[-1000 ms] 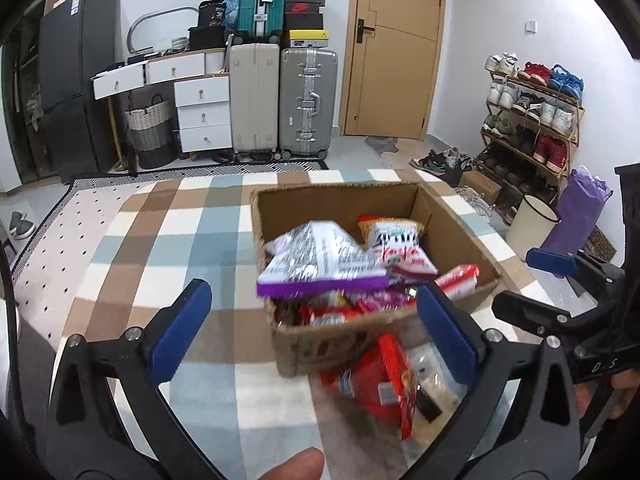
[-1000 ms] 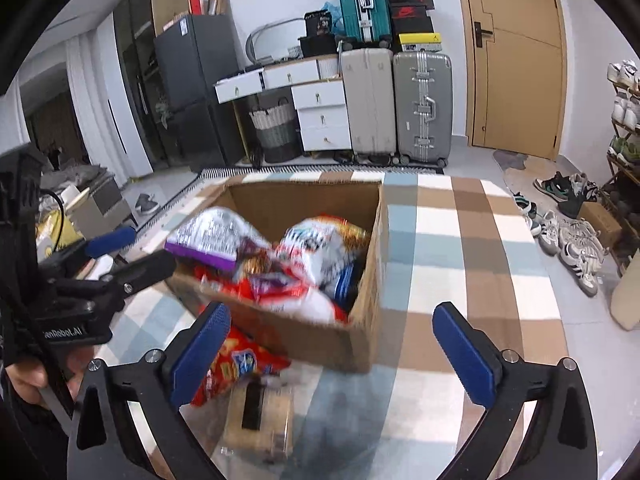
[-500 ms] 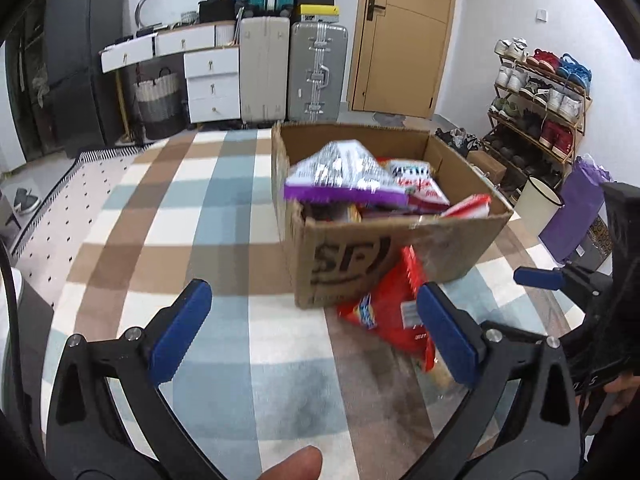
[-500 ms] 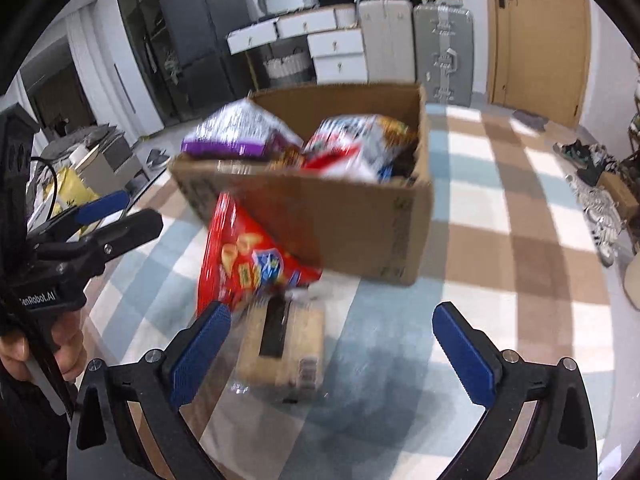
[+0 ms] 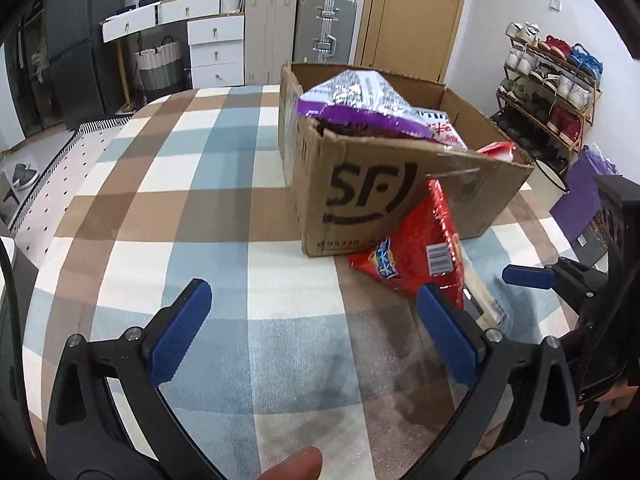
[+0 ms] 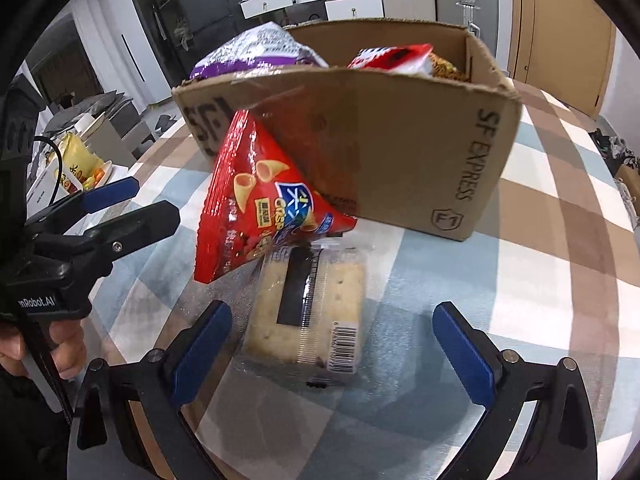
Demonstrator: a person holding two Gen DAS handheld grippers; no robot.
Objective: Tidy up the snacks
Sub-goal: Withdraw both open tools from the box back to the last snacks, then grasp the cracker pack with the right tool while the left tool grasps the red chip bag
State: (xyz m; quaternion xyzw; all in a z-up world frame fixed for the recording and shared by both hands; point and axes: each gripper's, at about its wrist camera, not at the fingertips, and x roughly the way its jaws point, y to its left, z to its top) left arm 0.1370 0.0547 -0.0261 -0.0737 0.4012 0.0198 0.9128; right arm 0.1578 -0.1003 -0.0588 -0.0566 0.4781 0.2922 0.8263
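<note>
A red snack bag (image 6: 256,200) leans against the front wall of a cardboard box (image 6: 400,152), its top tucked under a bent flap and its lower edge resting on a clear-wrapped cracker pack (image 6: 308,312) that lies flat on the checked rug (image 5: 200,208). Inside the box, a purple-and-silver bag (image 5: 352,100) stands above the rim, with a red-and-white packet (image 6: 392,56) beside it. The right tool (image 6: 332,344) hangs released, its blue pads on either side of the cracker pack, apart from it. The left tool (image 5: 316,332) is also spread wide over bare rug, just left of the red bag. Suitcases (image 5: 296,28) and a shoe rack (image 5: 552,80) stand behind.
</note>
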